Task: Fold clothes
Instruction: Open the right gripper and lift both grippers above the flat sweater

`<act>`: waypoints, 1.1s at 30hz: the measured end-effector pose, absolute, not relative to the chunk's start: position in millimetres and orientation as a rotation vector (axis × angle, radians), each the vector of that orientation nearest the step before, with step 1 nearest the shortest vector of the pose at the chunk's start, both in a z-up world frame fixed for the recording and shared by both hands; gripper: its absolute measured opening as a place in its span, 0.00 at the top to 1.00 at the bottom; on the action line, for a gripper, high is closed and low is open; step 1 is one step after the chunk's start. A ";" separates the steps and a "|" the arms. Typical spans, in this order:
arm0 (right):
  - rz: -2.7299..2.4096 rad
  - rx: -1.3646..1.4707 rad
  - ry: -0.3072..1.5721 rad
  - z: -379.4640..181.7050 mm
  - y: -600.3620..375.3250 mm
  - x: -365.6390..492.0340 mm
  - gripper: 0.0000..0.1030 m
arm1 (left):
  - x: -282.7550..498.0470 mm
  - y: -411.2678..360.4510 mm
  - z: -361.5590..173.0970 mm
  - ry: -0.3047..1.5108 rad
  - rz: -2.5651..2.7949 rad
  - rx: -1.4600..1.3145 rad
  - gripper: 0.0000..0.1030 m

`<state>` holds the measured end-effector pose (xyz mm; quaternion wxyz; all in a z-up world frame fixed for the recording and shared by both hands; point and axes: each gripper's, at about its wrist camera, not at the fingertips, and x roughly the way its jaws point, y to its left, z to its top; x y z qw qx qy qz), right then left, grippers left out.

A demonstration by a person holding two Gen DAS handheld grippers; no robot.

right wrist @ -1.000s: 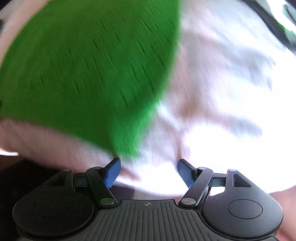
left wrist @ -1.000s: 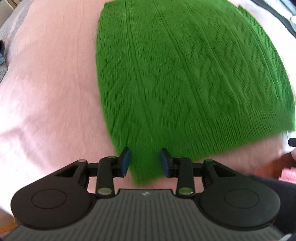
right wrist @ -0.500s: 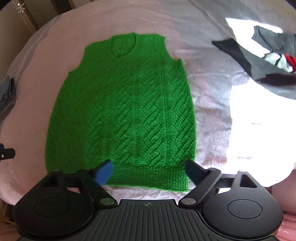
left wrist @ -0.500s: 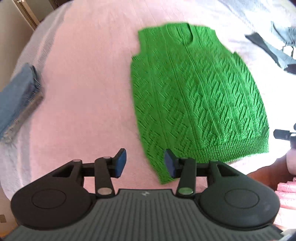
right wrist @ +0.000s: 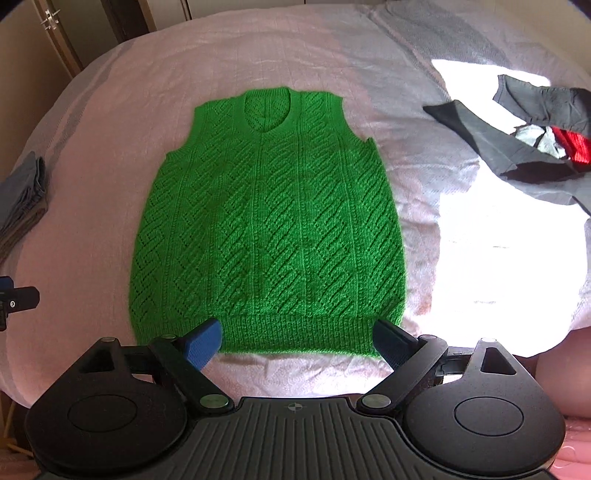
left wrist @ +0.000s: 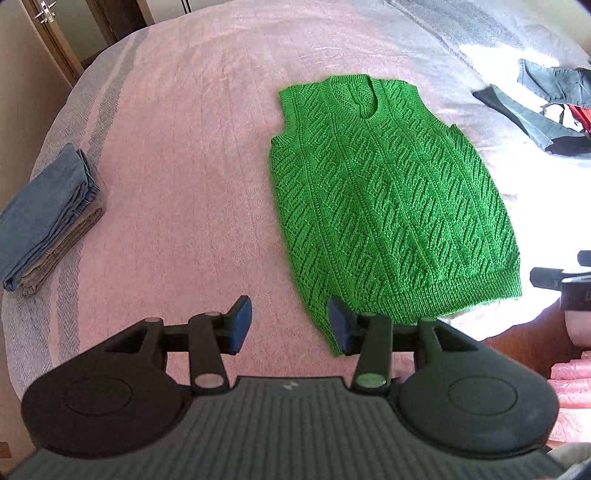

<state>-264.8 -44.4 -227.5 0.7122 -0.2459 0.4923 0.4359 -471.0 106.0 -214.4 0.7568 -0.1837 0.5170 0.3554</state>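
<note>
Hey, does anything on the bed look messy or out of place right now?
Only the dark clothes heaped unfolded at the bed's far right. The green knit vest lies flat and fairly straight, and the folded jeans sit neatly at the left edge. Both grippers are open, holding nothing.

Bed (left wrist: 177, 155), pink cover, fills the room; wooden door (left wrist: 55, 40) with metal handle (left wrist: 41, 14) far left; strong sunlight patch (right wrist: 498, 258) at right; beige wall (left wrist: 22, 74).
</note>
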 end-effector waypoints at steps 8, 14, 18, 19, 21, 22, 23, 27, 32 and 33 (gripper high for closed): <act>0.979 -0.579 1.090 -226.8 -54.9 -258.3 0.11 | -462.1 92.6 -215.1 1.140 0.776 -0.403 0.59; 1.001 -0.614 1.111 -235.6 -60.6 -247.8 0.11 | -453.0 78.2 -223.1 1.173 0.786 -0.431 0.58; 1.042 -0.649 1.104 -238.9 -61.0 -241.8 0.11 | -447.8 68.5 -225.8 1.180 0.807 -0.453 0.57; 1.053 -0.658 1.101 -239.5 -60.6 -240.3 0.11 | -446.5 66.0 -226.3 1.181 0.813 -0.458 0.57; 1.079 -0.674 1.094 -240.7 -59.8 -237.0 0.11 | -444.0 61.1 -227.4 1.184 0.825 -0.468 0.57; 1.092 -0.682 1.091 -241.3 -59.2 -235.3 0.11 | -442.7 58.6 -227.9 1.185 0.831 -0.473 0.56; 1.105 -0.689 1.088 -242.0 -58.4 -233.8 0.11 | -441.4 56.1 -228.4 1.186 0.836 -0.479 0.56; 1.156 -0.718 1.077 -245.5 -54.5 -227.9 0.11 | -435.8 46.4 -231.7 1.191 0.861 -0.502 0.55; 1.212 -0.763 1.071 -255.2 -52.9 -218.4 0.11 | -427.1 35.2 -239.5 1.198 0.895 -0.540 0.54; 1.217 -0.770 1.071 -257.3 -52.9 -215.9 0.11 | -424.9 34.7 -241.9 1.202 0.898 -0.547 0.54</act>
